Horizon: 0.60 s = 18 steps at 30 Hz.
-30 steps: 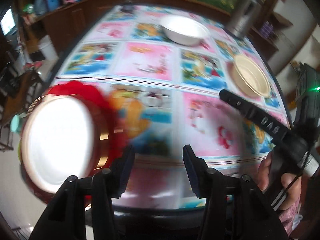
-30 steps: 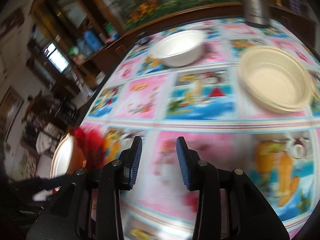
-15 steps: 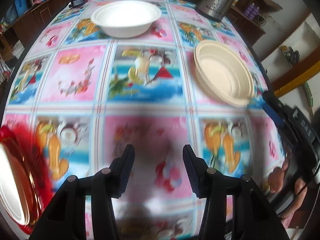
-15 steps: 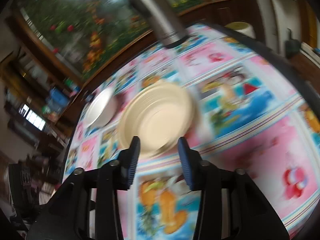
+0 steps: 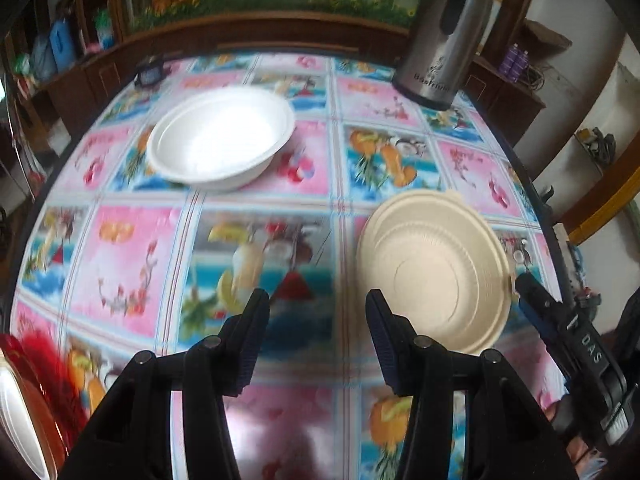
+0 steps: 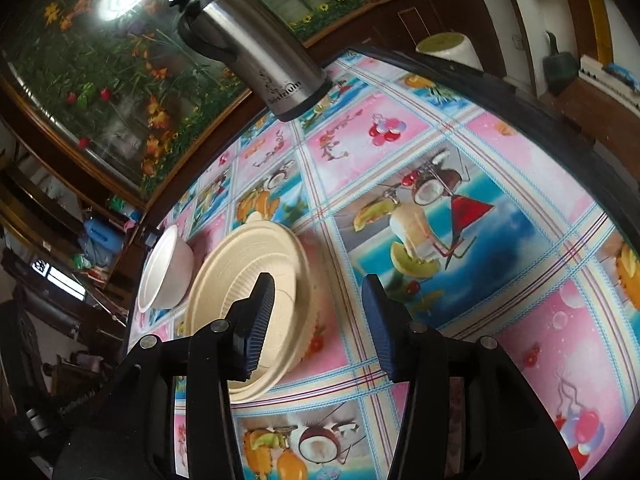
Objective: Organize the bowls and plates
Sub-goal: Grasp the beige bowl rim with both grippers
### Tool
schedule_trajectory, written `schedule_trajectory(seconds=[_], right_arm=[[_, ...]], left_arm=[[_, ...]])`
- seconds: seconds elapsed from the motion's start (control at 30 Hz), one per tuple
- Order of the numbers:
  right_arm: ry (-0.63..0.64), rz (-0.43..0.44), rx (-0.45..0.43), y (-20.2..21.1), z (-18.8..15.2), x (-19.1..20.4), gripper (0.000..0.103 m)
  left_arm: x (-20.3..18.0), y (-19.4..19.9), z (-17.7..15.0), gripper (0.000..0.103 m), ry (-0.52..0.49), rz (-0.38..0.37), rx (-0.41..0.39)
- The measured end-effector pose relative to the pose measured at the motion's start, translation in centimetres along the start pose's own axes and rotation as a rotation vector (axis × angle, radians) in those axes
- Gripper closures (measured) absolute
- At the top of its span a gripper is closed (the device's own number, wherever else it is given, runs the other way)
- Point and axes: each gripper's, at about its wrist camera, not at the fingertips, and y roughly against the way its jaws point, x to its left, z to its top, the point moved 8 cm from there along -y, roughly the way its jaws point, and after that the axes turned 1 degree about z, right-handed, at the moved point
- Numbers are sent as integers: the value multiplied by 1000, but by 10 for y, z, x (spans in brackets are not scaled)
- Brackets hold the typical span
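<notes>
A white foam bowl (image 5: 220,140) sits toward the far left of the round table. Nearer and to the right lies a beige ribbed bowl (image 5: 436,276). My left gripper (image 5: 318,320) hovers open over the tablecloth, just left of the beige bowl, with nothing between its fingers. My right gripper (image 5: 528,292) comes in from the right, its tip beside the beige bowl's rim. In the right wrist view, the right gripper (image 6: 318,320) is open. Its left finger overlaps the beige bowl (image 6: 248,280), and the bowl's edge shows in the gap. The white bowl (image 6: 164,272) stands behind.
A steel thermos jug (image 5: 444,36) stands at the table's far right edge. A white plate with a red fringe (image 5: 20,412) is at the near left edge. The table (image 5: 132,256) has a colourful patterned cloth. Wooden cabinets and shelves surround it.
The left view has swung from the red-fringed plate to the table's middle, closer to the beige bowl. The right gripper has rolled, come up to the beige bowl, and its jaws stand wider.
</notes>
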Motion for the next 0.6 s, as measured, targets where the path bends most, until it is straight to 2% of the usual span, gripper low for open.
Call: schedule_trajectory(seconds=[0.23, 0.5, 0.6], right_arm=[[-5, -5, -53, 7, 8, -5, 58], [6, 0, -25, -2, 5, -1, 58], [11, -4, -10, -6, 3, 0, 58]], left_arm=[[-15, -9, 18, 53, -9, 4, -51], [-19, -10, 28, 52, -18, 17, -135], [-19, -12, 29, 52, -23, 2, -141]])
